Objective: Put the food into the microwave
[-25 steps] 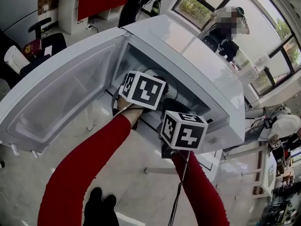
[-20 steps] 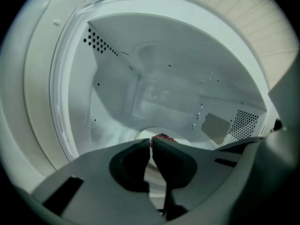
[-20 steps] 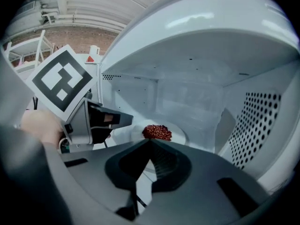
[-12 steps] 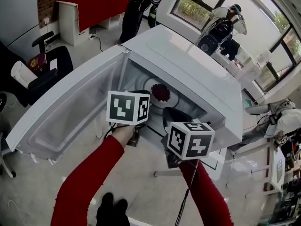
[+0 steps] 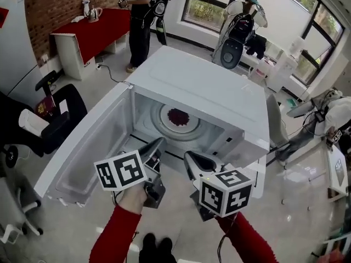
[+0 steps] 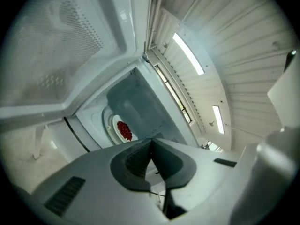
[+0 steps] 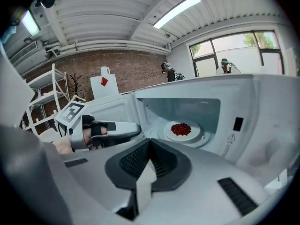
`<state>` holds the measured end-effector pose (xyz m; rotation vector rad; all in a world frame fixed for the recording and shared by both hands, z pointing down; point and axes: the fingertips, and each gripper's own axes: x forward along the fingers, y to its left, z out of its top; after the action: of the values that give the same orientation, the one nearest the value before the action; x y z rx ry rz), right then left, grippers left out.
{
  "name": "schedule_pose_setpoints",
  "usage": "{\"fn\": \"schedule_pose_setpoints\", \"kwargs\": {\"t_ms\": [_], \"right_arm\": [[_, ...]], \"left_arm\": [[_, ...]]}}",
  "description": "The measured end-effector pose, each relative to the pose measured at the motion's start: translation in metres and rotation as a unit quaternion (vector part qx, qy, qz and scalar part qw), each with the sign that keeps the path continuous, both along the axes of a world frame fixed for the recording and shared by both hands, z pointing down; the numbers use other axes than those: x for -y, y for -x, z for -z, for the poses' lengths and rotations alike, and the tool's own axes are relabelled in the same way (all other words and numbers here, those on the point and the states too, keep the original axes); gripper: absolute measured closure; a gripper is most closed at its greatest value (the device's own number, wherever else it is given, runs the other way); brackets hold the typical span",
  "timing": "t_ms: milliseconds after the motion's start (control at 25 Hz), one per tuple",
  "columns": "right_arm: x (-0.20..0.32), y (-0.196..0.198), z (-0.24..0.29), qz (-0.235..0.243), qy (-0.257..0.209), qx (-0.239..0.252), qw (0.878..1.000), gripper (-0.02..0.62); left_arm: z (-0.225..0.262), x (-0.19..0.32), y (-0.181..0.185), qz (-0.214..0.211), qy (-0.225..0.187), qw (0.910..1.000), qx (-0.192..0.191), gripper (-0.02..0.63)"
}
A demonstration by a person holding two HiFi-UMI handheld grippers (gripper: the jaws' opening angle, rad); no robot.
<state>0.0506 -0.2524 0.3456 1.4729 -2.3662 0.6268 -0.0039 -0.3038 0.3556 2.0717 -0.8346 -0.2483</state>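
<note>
Brick walls and windows surround a white microwave (image 5: 208,86), its door (image 5: 82,152) wide open. Red food (image 5: 178,116), too small to identify, sits on the round plate (image 5: 163,120) inside. The left gripper (image 5: 158,142) and right gripper (image 5: 189,156) hover outside, jaws pressed together, empty. Whatever carries the microwave is hidden.

the head view looks steeply down from above and in front of the microwave (image 5: 203,86), taking in its top, its open door (image 5: 82,147), its cavity and the room around. the left gripper view sits close before the opening, rolled on its side, facing in along the left gripper (image 6: 151,140). the right gripper view, upright and also near, faces the cavity over the right gripper (image 7: 149,141). all three share the red food (image 5: 178,116) on its plate (image 5: 190,123).
</note>
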Motion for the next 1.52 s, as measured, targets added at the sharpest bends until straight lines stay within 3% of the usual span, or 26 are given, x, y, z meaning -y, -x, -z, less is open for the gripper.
{"fn": "schedule_pose_setpoints", "kwargs": {"t_ms": [280, 440, 600, 680, 880, 1000, 1120, 1320, 1520], "right_arm": [[-0.046, 0.012, -0.012, -0.01, 0.013, 0.052, 0.998, 0.581], [-0.074, 0.008, -0.018, -0.027, 0.028, 0.093, 0.995, 0.581], [-0.101, -0.005, -0.018, -0.043, 0.032, 0.125, 0.991, 0.581], [-0.114, -0.009, -0.014, -0.048, 0.029, 0.144, 0.988, 0.583], [-0.139, -0.017, -0.005, -0.051, 0.005, 0.157, 0.986, 0.582], [-0.151, -0.023, -0.003, -0.052, -0.007, 0.146, 0.988, 0.582], [-0.16, -0.029, -0.004, -0.059, -0.018, 0.127, 0.99, 0.581], [-0.172, -0.037, -0.003, -0.068, -0.038, 0.094, 0.993, 0.583], [-0.183, -0.037, -0.006, -0.067, -0.046, 0.083, 0.993, 0.581]], "left_arm": [[-0.028, -0.054, 0.009, -0.002, 0.054, 0.997, -0.055, 0.595], [-0.042, -0.081, 0.017, -0.007, 0.074, 0.9959, -0.05, 0.595], [-0.044, -0.116, 0.012, -0.015, 0.122, 0.9872, -0.101, 0.597], [-0.033, -0.13, 0.007, -0.018, 0.14, 0.9794, -0.145, 0.597], [-0.02, -0.158, 0.01, -0.016, 0.151, 0.9754, -0.16, 0.597], [-0.017, -0.17, 0.015, -0.022, 0.122, 0.9867, -0.106, 0.597], [-0.019, -0.172, 0.027, -0.027, 0.057, 0.998, 0.01, 0.597], [-0.004, -0.186, 0.019, -0.041, -0.029, 0.9962, 0.071, 0.597], [-0.01, -0.2, 0.031, -0.029, -0.059, 0.988, 0.14, 0.597]]}}
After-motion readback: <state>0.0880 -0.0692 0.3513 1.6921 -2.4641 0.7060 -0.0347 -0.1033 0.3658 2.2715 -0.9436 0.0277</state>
